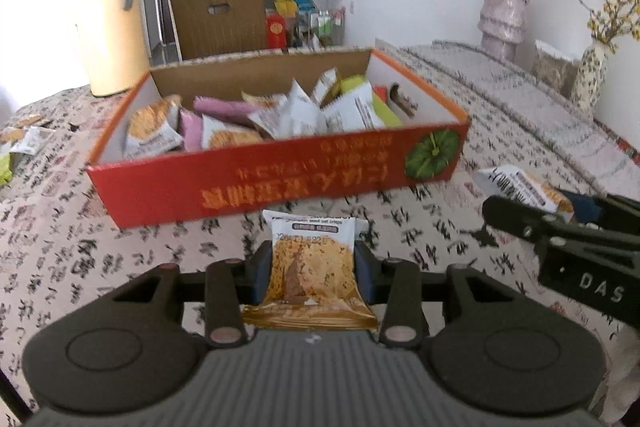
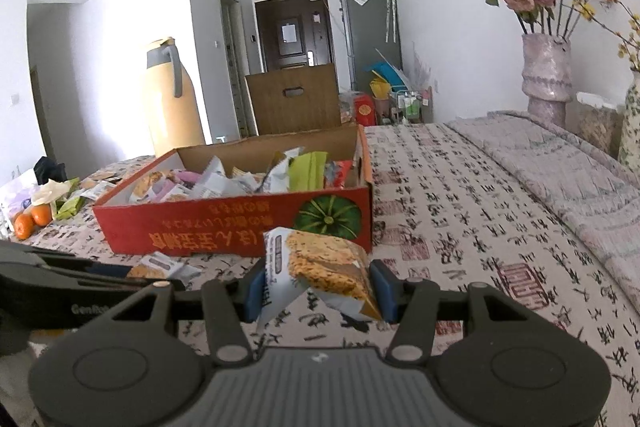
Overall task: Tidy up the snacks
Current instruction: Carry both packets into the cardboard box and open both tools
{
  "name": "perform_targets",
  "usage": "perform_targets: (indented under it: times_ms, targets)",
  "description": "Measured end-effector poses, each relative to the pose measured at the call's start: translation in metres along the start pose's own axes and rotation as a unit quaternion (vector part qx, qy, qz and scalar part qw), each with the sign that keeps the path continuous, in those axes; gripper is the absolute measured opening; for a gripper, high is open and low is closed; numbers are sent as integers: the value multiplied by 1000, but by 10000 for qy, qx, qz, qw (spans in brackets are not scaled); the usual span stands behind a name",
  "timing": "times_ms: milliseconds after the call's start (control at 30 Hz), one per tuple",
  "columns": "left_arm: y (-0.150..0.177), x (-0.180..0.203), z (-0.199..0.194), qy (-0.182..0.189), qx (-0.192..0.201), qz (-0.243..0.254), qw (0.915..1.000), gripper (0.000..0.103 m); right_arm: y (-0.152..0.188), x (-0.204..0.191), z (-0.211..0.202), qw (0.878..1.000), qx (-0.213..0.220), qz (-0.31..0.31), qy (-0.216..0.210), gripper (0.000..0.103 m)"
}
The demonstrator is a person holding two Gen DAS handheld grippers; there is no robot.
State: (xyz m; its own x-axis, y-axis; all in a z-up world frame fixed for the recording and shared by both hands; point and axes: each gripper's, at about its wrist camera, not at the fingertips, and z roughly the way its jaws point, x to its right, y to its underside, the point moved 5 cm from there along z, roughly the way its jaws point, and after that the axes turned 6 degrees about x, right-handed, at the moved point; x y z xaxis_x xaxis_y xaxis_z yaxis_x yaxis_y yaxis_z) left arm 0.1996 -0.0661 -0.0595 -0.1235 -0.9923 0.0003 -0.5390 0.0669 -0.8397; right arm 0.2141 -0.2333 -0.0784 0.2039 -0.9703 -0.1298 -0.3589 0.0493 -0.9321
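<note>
A red cardboard box (image 1: 256,187) with a pumpkin picture holds several snack packets; it also shows in the right wrist view (image 2: 224,227). My left gripper (image 1: 314,261) is shut on an oat crisp packet (image 1: 312,263), held upright just in front of the box. My right gripper (image 2: 320,281) is shut on a second oat crisp packet (image 2: 324,267), tilted, in front of the box's right end. That gripper and its packet (image 1: 524,187) show at the right of the left wrist view. The left gripper's packet (image 2: 160,267) shows at the left of the right wrist view.
A yellow thermos jug (image 1: 110,23) stands behind the box on the left. Loose packets (image 2: 70,205) and oranges (image 2: 32,221) lie at the table's left. Vases with flowers (image 2: 546,71) stand at the back right. The tablecloth (image 2: 480,227) has printed characters.
</note>
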Motion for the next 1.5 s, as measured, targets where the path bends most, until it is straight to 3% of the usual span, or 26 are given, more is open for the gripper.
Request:
perform_targets:
  times_ms: [400,567,767,867,900,933,1033,1100,1500]
  targets:
    - [-65,-44,-8,-378,747,-393,9957,42,-50,-29,30,9985,401,-350,-87,53]
    - [-95,-62,10,-611,901,-503,9928,42,-77,-38,68,9976,466,-502,-19,53]
    - [-111,-77,42,-842,825,-567,9914,42,-88,-40,124,9983,174,-526,161,53]
    - [-110,-83,54,-910,752,-620,9911,49,-88,-38,143,9989,1,-442,171,58]
    - [-109,-85,56,-909,754,-637,9910,56,-87,-37,147,9990,-31,-419,168,63]
    - [-108,-86,57,-925,764,-653,9906,70,-86,-36,149,9991,-64,-396,157,65]
    - [-104,-94,51,-1101,949,-731,9867,103,-84,-33,150,9992,-86,-367,142,86]
    - [-102,-97,45,-1090,1038,-822,9852,103,-83,-32,148,9993,-78,-331,138,103]
    - [-81,-95,0,-1040,1174,-821,9842,103,-74,-29,104,9995,12,-301,98,103]
